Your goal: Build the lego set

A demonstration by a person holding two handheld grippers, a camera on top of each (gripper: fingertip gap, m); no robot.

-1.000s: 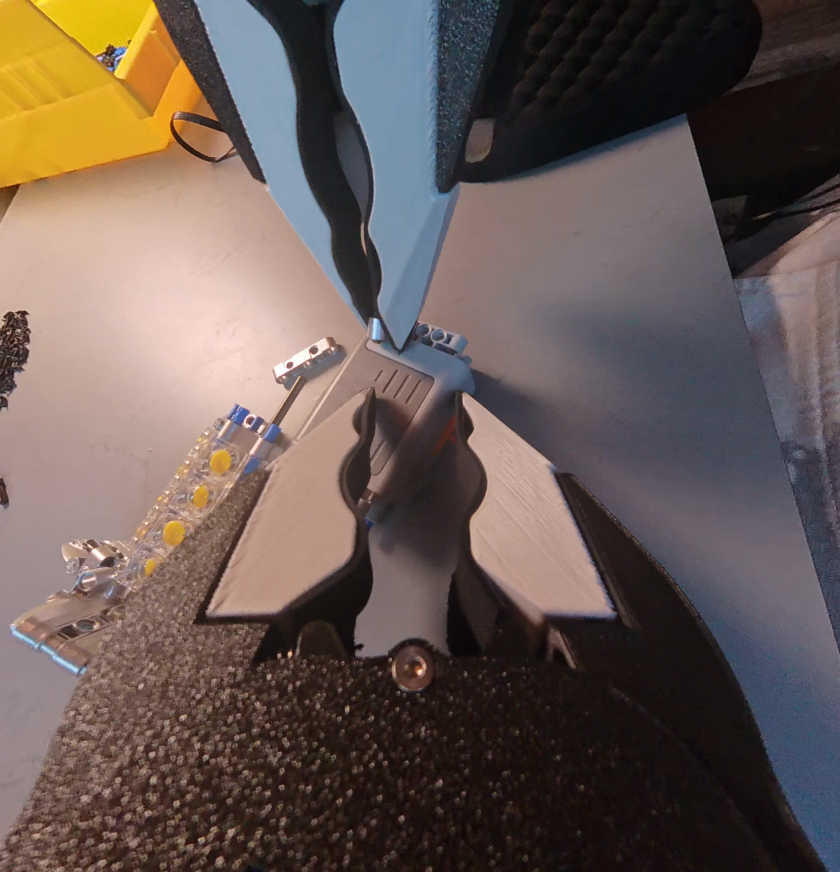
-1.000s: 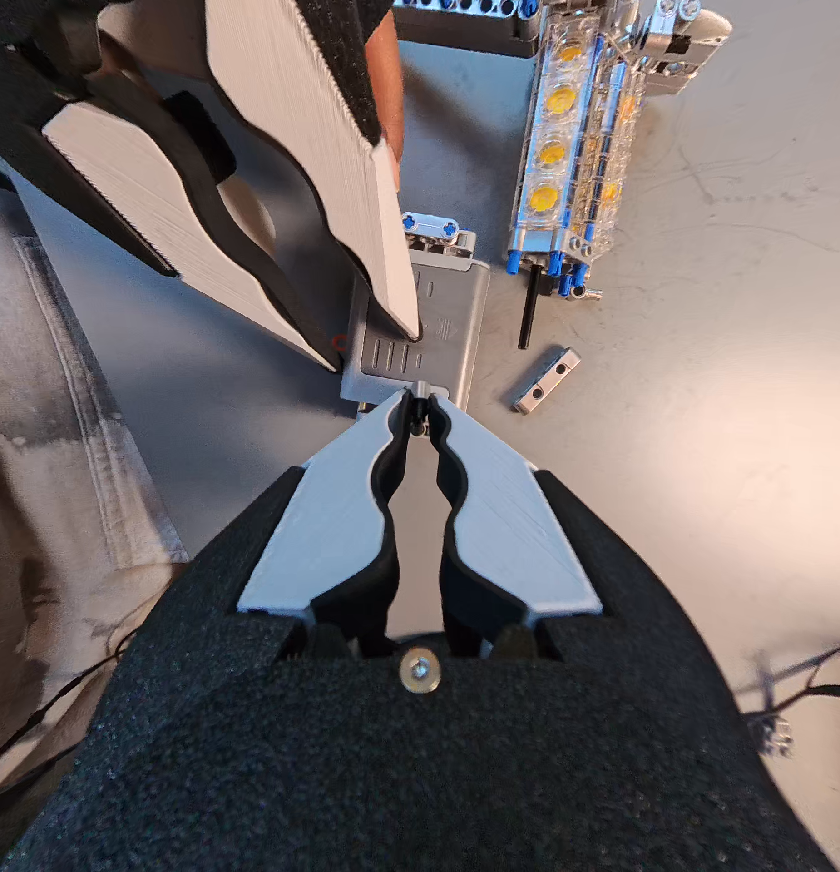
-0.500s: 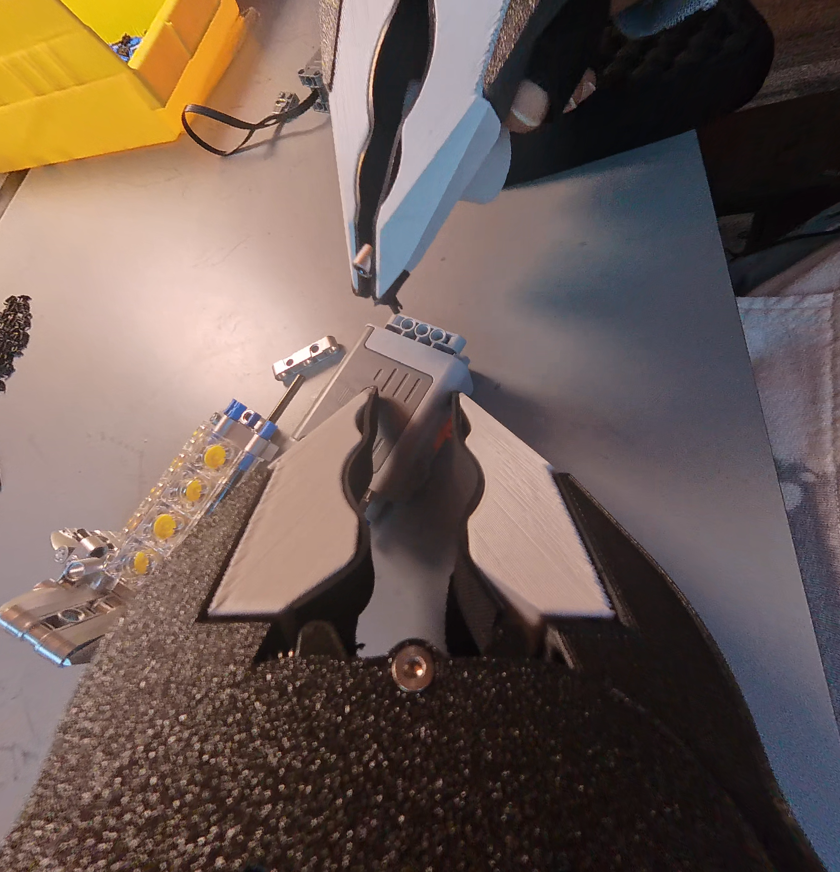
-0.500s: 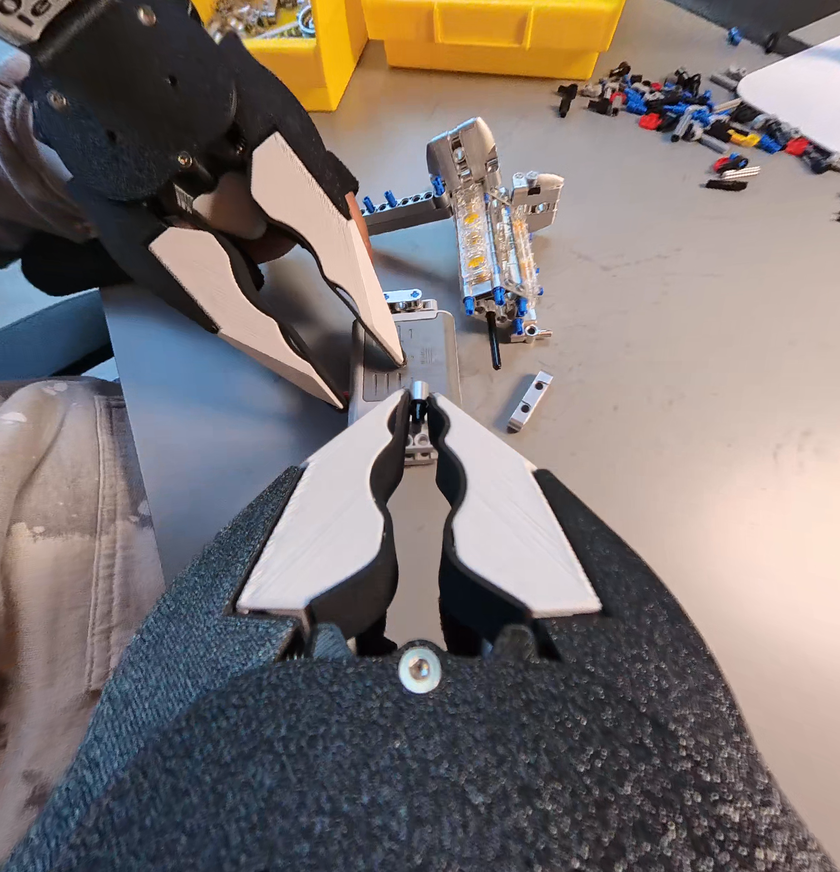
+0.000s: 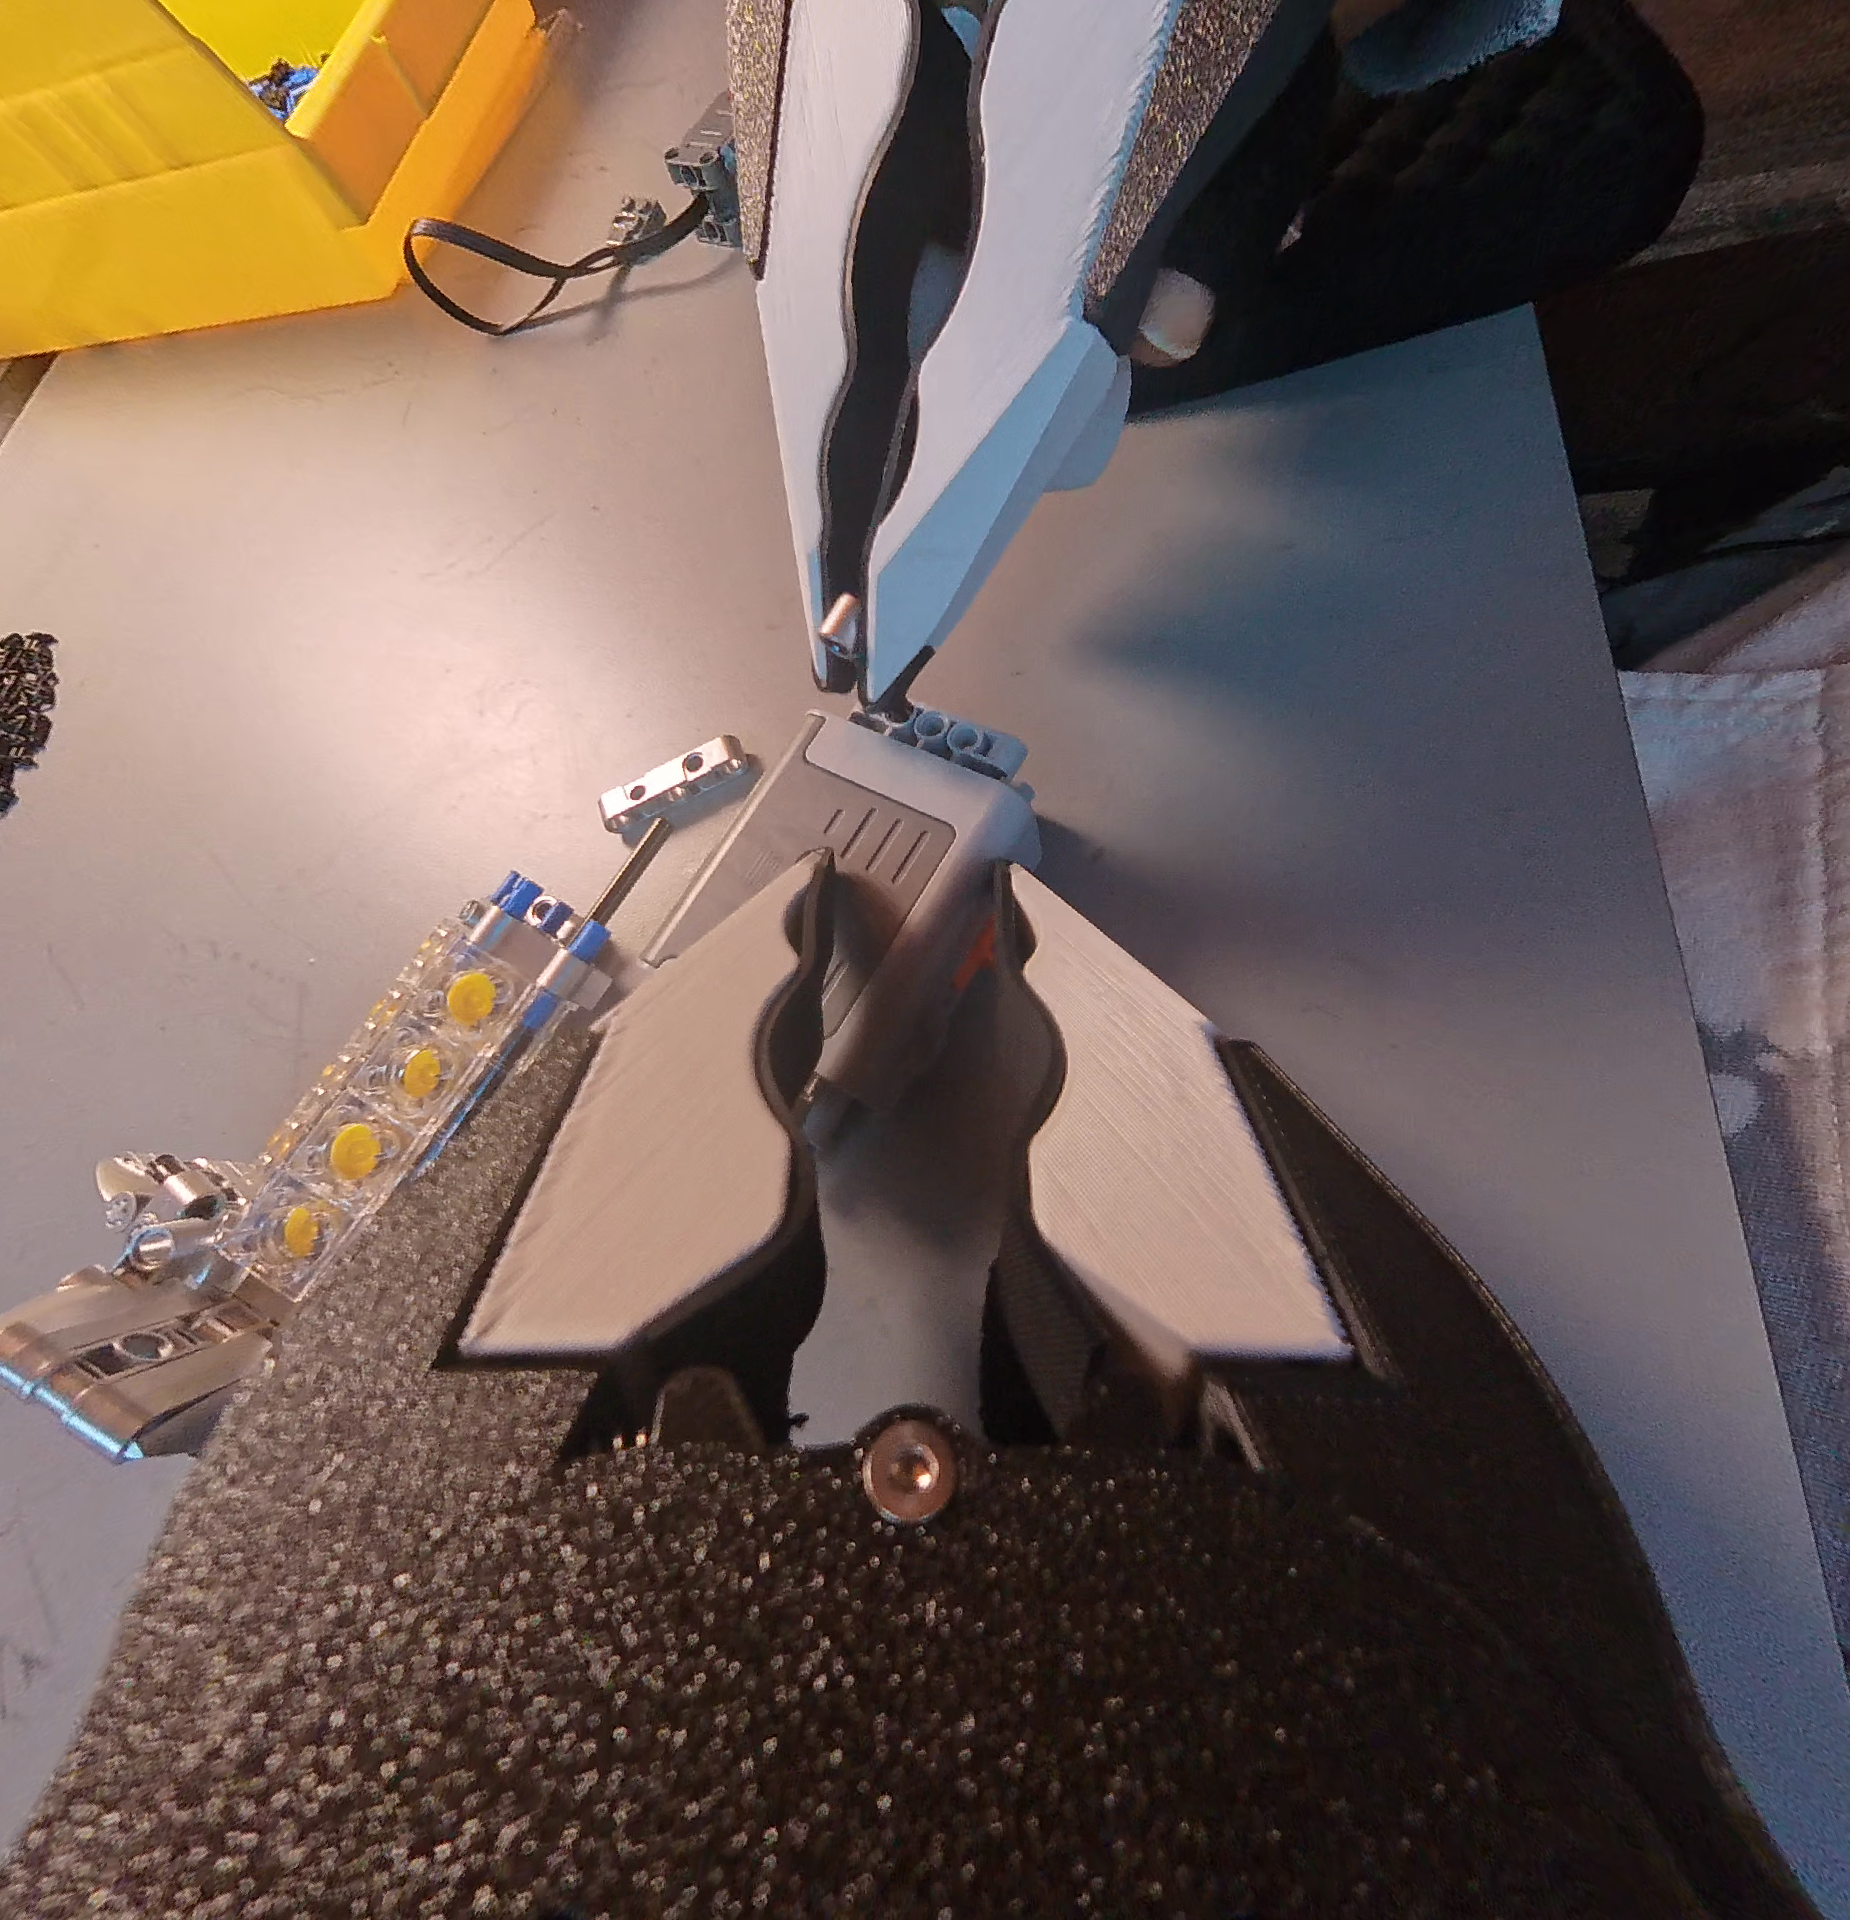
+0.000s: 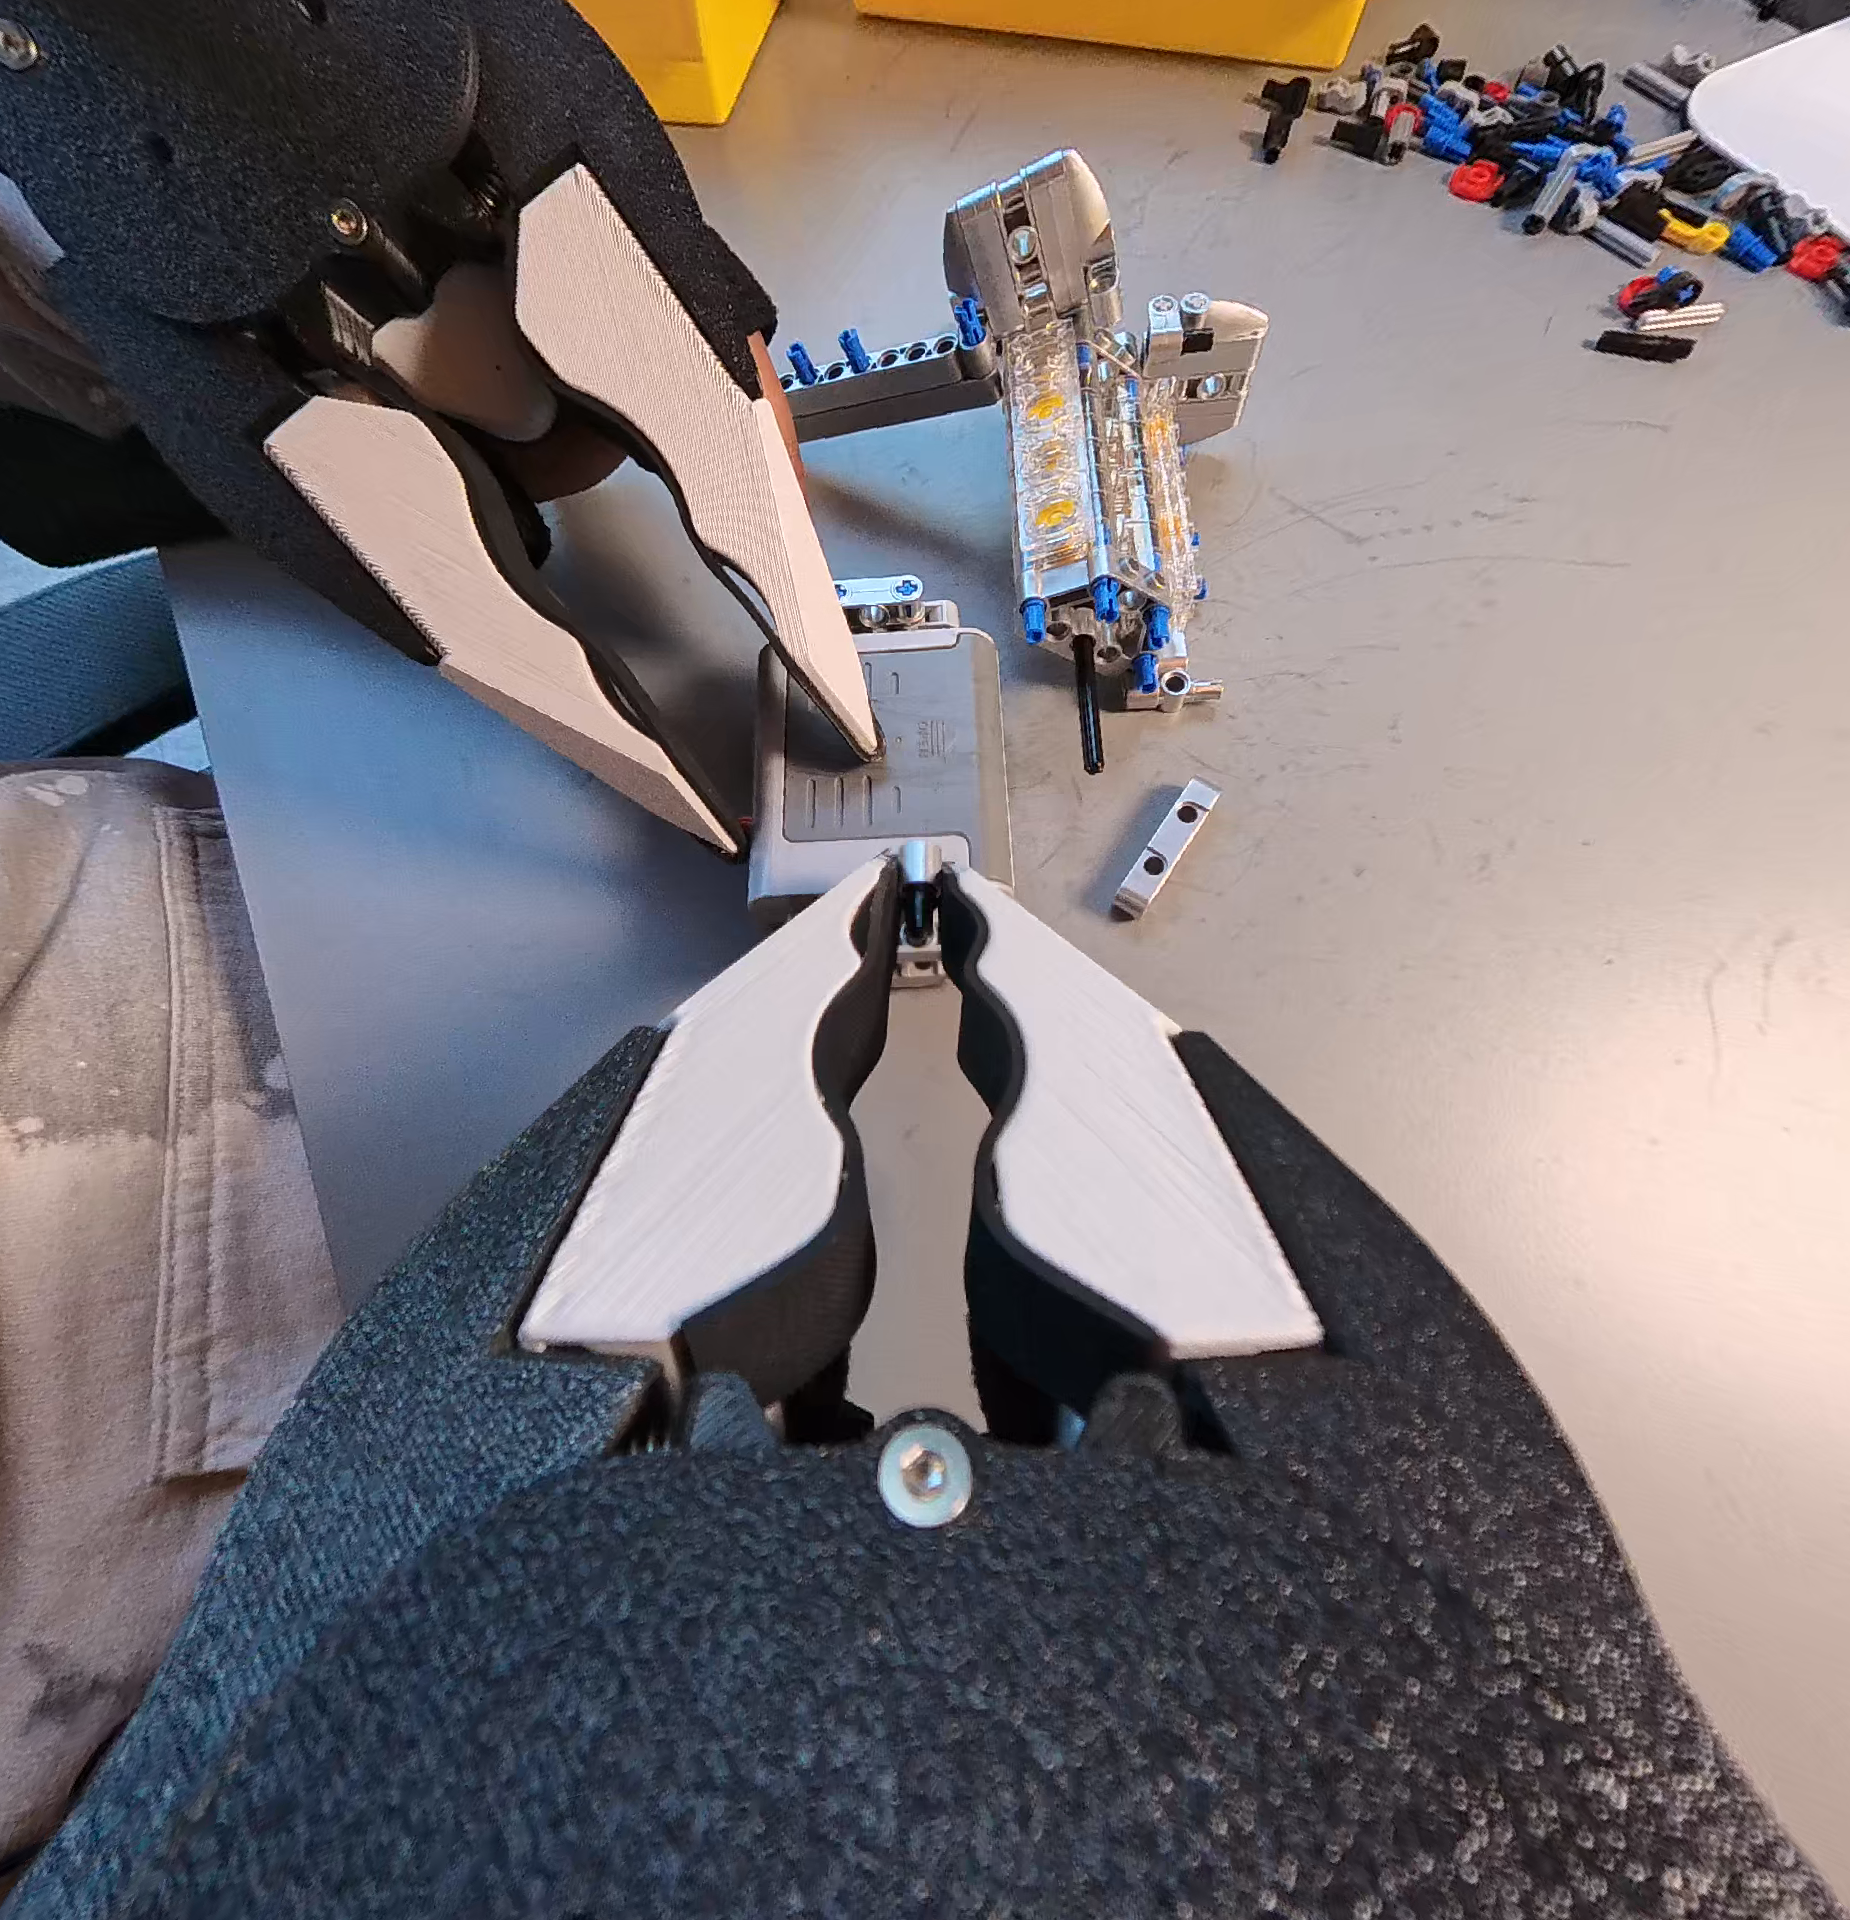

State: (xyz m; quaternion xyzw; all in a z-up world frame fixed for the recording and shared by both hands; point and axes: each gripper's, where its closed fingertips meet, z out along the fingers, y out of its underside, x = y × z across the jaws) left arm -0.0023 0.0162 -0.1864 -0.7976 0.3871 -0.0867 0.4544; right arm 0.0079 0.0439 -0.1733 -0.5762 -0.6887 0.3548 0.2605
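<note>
A grey box (image 5: pixel 879 821) with a holed beam (image 5: pixel 952 732) at its far end lies on the grey table. My left gripper (image 5: pixel 910 873) is shut on the box, one finger on its top face and one at its side. It also shows in the right wrist view (image 6: pixel 801 795), on the same box (image 6: pixel 900 779). My right gripper (image 6: pixel 916 878) is shut on a small grey and black pin (image 6: pixel 915 860). In the left wrist view the right gripper (image 5: pixel 848 665) holds the pin (image 5: pixel 841 621) just above the holed beam.
A clear assembly with yellow studs (image 5: pixel 412 1070) (image 6: pixel 1097 488) lies beside the box, with a short grey beam (image 5: pixel 682 784) and a black axle (image 5: pixel 625 878). Yellow bins (image 5: pixel 173 187) stand behind. Loose small parts (image 6: pixel 1575 135) lie far right. The table edge (image 5: pixel 1627 935) is close. The grippers' ends are close to 4 centimeters from one another.
My right gripper lifted off the box's end with the pin, drew back, then came close to the holed beam again. My left gripper has kept hold of the box.
</note>
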